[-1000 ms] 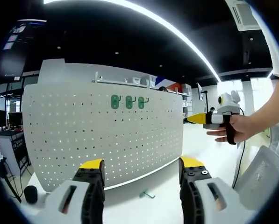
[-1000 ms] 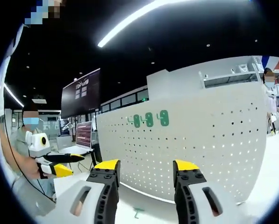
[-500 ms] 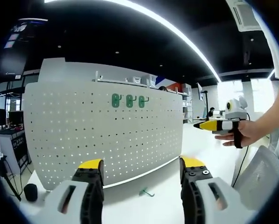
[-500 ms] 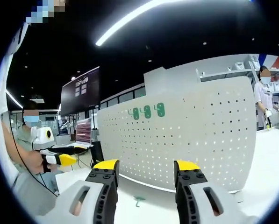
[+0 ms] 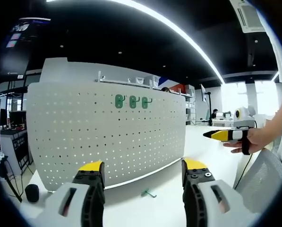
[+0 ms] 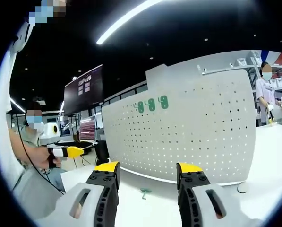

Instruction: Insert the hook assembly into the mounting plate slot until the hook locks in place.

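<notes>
Nearest in the left gripper view, the left gripper (image 5: pixel 143 172) is rising from the bottom edge with its yellow-tipped jaws standing wide apart and gripping nothing. In the right gripper view, the right gripper (image 6: pixel 148 174) is likewise standing wide and empty.

Just beyond the jaws, a small green hook (image 5: pixel 149 193) is lying on the white table (image 5: pixel 164 175), low centre of the frame, in front of the pegboard's foot; it is also showing at lower centre between the right jaws (image 6: pixel 144 192). It is lying flat, its long axis running roughly left to right across the left gripper view; which end carries the bend is too small to tell.

Farther back, the white pegboard (image 5: pixel 107 137) is standing upright, with three green hooks (image 5: pixel 132 101) already hanging in a row near its upper edge.

Judging by this, the loose hook is not yet picked up, so grasping, lifting and seating it in a slot are all remaining.
</notes>
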### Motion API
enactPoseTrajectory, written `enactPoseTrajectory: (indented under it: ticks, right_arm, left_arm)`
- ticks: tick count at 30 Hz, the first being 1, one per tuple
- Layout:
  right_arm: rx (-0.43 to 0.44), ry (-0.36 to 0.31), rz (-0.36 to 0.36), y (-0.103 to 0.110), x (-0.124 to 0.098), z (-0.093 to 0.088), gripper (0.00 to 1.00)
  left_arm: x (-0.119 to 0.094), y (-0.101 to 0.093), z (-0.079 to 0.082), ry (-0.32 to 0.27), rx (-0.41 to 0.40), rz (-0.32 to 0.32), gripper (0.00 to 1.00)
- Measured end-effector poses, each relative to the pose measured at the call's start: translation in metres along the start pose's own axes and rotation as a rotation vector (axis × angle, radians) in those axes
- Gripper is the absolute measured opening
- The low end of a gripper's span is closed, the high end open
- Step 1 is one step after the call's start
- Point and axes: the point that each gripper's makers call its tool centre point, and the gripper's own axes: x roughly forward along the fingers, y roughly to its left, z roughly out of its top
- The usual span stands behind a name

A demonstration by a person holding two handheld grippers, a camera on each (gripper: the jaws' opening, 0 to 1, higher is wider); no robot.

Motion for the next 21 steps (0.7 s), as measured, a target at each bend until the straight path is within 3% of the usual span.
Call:
enactPoseTrajectory:
  ticks: [7, 21]
  right_arm:
    - [0.012, 0.003, -0.04, -0.01, -0.007, -0.004, 0.45]
    - [-0.023, 0.023, 0.026, 0.007, -0.005, -0.005, 0.46]
  left_arm:
    - [-0.007, 0.002, -0.001, 0.002, 0.015, 0.014, 0.67]
    - [-0.006, 0.005, -0.012, 0.027, 0.01, 0.027, 0.66]
